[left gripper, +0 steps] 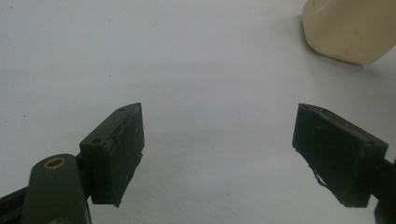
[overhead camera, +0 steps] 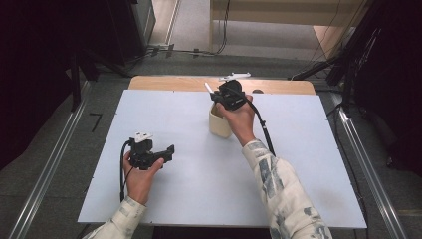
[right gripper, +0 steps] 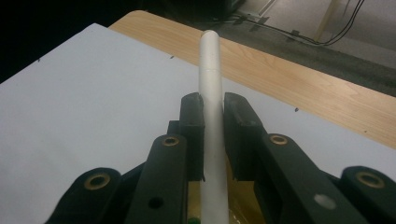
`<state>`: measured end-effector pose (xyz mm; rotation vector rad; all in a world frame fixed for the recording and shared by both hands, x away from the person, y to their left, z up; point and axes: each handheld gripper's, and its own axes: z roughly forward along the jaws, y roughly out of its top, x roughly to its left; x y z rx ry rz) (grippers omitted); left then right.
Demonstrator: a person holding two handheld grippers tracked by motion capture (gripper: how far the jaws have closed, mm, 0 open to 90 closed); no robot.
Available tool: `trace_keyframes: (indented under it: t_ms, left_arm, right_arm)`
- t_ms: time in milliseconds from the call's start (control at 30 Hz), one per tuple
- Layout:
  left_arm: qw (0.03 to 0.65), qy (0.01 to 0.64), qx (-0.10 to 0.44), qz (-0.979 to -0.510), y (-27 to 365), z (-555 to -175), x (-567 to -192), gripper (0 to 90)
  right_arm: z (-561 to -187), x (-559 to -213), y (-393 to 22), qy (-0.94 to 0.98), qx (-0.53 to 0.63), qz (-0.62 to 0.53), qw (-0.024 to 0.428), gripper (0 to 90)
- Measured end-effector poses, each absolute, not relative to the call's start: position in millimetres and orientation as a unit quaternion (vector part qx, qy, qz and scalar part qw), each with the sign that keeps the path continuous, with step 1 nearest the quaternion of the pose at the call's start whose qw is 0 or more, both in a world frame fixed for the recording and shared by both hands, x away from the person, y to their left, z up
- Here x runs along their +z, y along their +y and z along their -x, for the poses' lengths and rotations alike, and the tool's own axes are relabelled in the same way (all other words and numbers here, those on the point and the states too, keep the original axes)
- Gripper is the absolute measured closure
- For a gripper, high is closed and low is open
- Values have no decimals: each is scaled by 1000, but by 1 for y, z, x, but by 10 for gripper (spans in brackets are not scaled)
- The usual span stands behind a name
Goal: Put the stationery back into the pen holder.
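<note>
A cream cup [overhead camera: 219, 124] stands near the middle of the white table top [overhead camera: 174, 114]; its side also shows in the left gripper view, cup [left gripper: 348, 30], at the upper right. My right gripper [overhead camera: 215, 94] hangs just above the cup, shut on a white pen-like stick [right gripper: 211, 93] that juts out past its fingertips [right gripper: 194, 126]; the stick's tip [overhead camera: 207, 87] points toward the far left. My left gripper [left gripper: 217, 154] is held low over the table at the near left, jaws wide apart with nothing between them; in the high view the left gripper [overhead camera: 166, 152] points right.
A wooden strip [overhead camera: 179, 83] runs along the table's far edge, with a white object [overhead camera: 234, 76] and a small dark one [overhead camera: 257, 91] on it. Dark stands and cables surround the table. A black cable [overhead camera: 263, 127] trails from the right gripper.
</note>
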<state>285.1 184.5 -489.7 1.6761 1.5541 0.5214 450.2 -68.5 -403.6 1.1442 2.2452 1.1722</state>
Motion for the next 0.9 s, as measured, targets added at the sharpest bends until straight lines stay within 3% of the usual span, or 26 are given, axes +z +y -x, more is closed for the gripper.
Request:
trace_keyframes:
  t_ms: [900]
  left_arm:
    - [388, 610, 203, -660, 184, -285, -490, 177]
  right_arm:
    - [-447, -399, -76, 789, 426, -404, 181, 759]
